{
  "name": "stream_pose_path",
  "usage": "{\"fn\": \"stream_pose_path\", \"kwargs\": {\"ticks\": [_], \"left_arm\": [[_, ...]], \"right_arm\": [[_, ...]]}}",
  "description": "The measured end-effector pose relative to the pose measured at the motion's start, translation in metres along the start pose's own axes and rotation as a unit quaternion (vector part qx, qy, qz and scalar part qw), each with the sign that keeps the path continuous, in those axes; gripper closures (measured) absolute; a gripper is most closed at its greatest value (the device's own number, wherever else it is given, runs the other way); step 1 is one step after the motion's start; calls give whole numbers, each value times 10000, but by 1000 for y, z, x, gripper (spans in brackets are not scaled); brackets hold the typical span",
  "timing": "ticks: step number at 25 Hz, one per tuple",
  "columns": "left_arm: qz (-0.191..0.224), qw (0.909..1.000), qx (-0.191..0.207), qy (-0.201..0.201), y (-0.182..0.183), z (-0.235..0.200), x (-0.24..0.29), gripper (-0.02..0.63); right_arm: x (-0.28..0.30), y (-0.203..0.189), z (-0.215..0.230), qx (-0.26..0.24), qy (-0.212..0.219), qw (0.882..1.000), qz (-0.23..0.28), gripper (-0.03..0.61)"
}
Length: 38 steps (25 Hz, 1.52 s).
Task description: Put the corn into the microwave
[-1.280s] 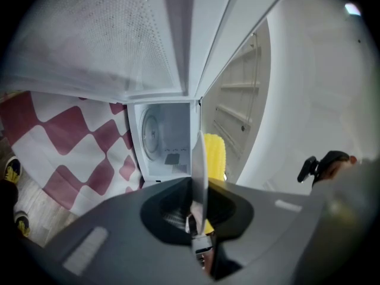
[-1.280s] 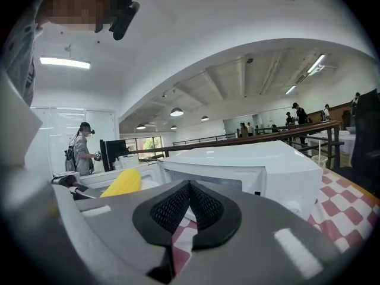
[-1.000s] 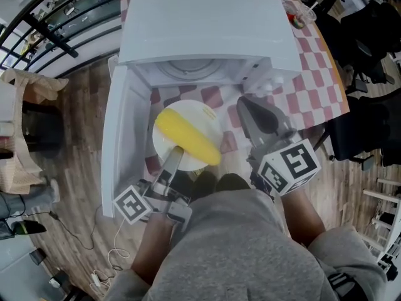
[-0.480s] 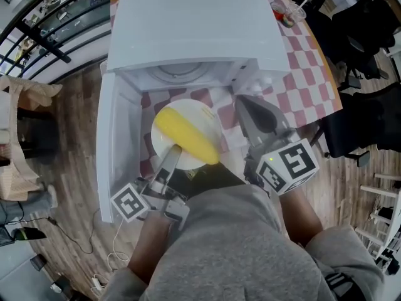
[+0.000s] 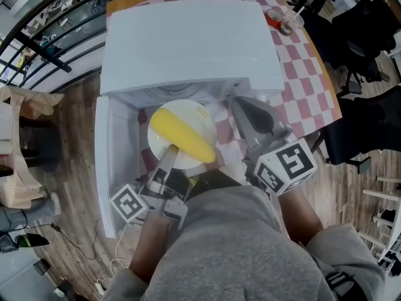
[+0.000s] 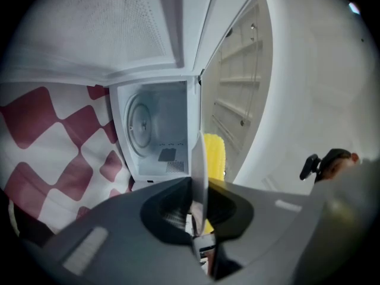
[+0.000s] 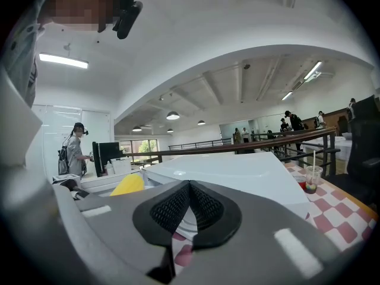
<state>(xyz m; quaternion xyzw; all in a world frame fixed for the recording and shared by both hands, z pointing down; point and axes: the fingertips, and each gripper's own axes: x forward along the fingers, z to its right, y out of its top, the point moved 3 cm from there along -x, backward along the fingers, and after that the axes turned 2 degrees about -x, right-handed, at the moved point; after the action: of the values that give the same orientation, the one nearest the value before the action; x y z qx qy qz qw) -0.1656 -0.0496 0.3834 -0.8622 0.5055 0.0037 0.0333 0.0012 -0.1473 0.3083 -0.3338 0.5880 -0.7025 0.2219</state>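
Observation:
A yellow corn cob [image 5: 183, 134] lies on a white plate [image 5: 191, 113]. My left gripper [image 5: 171, 150] is shut on the plate's near rim and holds it level at the mouth of the white microwave [image 5: 188, 42]. The microwave door [image 5: 109, 162] hangs open to the left. In the left gripper view the plate rim [image 6: 199, 159] stands edge-on between the jaws, with the corn [image 6: 214, 156] behind it and the cavity with its turntable [image 6: 141, 123] ahead. My right gripper [image 5: 240, 105] is shut and empty, just right of the plate; its closed jaws [image 7: 190, 186] point over the microwave top [image 7: 231, 171].
The microwave stands on a red-and-white checkered tablecloth [image 5: 307, 74]. A clear cup with a straw [image 5: 290, 22] and a small red container [image 5: 274, 17] sit at the back right. Black chairs [image 5: 363, 36] stand to the right, and a railing [image 5: 44, 30] runs along the left.
Both grippers moved toward the microwave. The plate with the corn went with the left one, and its far edge now reaches the cavity opening.

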Motion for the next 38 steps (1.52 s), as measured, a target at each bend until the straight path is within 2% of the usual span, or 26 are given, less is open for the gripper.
{"fn": "stream_pose_path", "kwargs": {"ticks": [16,25,38], "left_arm": [[236,9994,87,244,14,-24,30,584],[612,9977,-59,298,33,-49,36,584],[879,9946,-105,539,58,-103,57,584]], "right_arm": [[25,3,15,37,378,9993,56,578],[40,5,15,94,612,9980,100,578],[47,9,13,33,801,9968,63,578]]}}
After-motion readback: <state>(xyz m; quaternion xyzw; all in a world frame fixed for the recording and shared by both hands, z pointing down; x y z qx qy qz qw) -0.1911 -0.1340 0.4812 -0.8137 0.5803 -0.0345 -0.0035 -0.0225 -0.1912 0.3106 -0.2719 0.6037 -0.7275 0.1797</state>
